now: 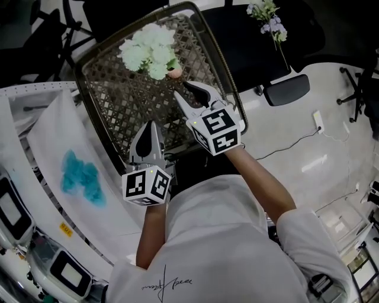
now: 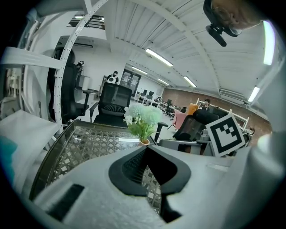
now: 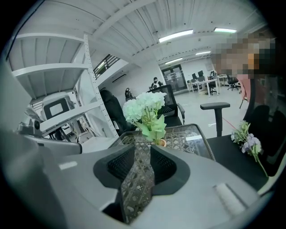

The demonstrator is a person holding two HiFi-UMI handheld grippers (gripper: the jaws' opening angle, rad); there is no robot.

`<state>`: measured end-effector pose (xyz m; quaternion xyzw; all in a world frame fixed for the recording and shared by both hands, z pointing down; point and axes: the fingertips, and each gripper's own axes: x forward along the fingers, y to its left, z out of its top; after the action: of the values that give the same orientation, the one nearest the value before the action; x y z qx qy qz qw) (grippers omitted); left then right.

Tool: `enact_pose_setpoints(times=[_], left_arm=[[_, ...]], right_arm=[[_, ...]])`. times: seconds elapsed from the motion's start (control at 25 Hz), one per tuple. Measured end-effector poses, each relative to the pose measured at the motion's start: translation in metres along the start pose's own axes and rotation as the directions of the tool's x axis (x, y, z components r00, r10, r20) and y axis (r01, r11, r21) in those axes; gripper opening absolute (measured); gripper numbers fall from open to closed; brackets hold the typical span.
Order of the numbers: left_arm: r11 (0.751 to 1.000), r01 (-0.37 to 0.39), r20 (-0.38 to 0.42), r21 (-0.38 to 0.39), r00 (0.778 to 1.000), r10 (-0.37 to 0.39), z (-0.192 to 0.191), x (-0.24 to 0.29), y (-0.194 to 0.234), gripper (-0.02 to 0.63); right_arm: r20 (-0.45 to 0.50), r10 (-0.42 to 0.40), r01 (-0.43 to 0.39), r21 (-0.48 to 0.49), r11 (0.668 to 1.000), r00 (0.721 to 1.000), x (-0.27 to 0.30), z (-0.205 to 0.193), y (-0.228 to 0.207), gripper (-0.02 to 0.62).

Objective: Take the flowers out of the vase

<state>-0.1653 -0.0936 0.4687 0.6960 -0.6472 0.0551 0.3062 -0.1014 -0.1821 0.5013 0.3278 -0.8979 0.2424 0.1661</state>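
Observation:
A bunch of pale green-white flowers [image 1: 149, 47] stands upright in a small terracotta vase [image 1: 174, 72] at the far end of a wicker-patterned table [image 1: 124, 100]. My right gripper [image 1: 183, 90] hovers over the table just short of the vase, open, with only the table top showing in the gap. The flowers [image 3: 147, 109] and vase [image 3: 161, 143] lie straight ahead of the right gripper [image 3: 143, 150]. My left gripper [image 1: 151, 125] hangs over the table's near edge, further back, its tips touching and empty. From the left gripper [image 2: 145, 150] the flowers [image 2: 143, 118] are further off.
A second sprig of white and lilac flowers [image 1: 269, 18] lies on a black surface right of the table, also seen as the sprig [image 3: 248, 141]. A white sheet with a blue patch [image 1: 80, 177] sits left. Office chairs [image 2: 114, 103] stand beyond the table.

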Motion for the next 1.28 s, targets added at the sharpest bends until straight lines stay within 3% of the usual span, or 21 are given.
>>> enact_pose_setpoints(times=[1.28], left_arm=[[0.998, -0.056, -0.069, 0.005, 0.996, 0.056, -0.019, 0.006, 0.023, 0.003]], right_arm=[[-0.001, -0.017, 0.017, -0.033, 0.999, 1.000, 0.065, -0.002, -0.029, 0.190]])
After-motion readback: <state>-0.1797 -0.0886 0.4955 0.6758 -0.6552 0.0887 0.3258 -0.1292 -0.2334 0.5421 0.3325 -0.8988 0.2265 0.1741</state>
